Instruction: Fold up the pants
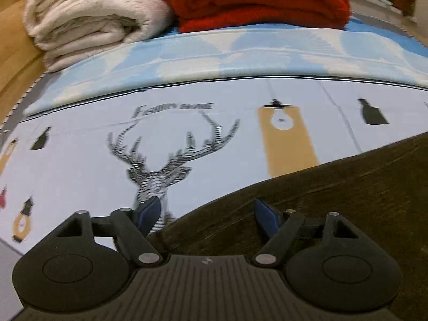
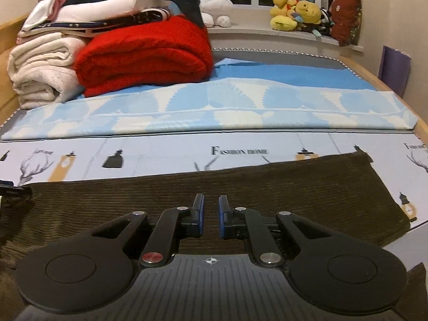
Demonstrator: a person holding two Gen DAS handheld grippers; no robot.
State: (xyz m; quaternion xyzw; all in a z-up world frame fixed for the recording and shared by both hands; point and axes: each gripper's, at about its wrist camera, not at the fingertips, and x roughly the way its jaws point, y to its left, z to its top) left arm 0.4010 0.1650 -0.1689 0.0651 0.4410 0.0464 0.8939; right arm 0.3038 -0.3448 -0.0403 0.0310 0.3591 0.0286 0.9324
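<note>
Dark brown corduroy pants (image 2: 240, 187) lie flat across a printed sheet (image 2: 160, 155) on the bed. In the left wrist view the pants (image 1: 334, 187) fill the lower right. My left gripper (image 1: 206, 218) is open wide, low over the pants' left edge, with one blue pad (image 1: 148, 214) over the sheet and the other over the fabric. My right gripper (image 2: 211, 216) hovers over the middle of the pants, jaws a narrow gap apart with nothing between them. The tip of the left gripper (image 2: 13, 190) shows at the pants' left end.
A folded red blanket (image 2: 144, 56) and cream blankets (image 2: 40, 72) are stacked at the back left on a blue-and-white mat (image 2: 214, 107). Plush toys (image 2: 297, 13) sit on the far window ledge. A wooden bed rail (image 2: 374, 80) runs along the right.
</note>
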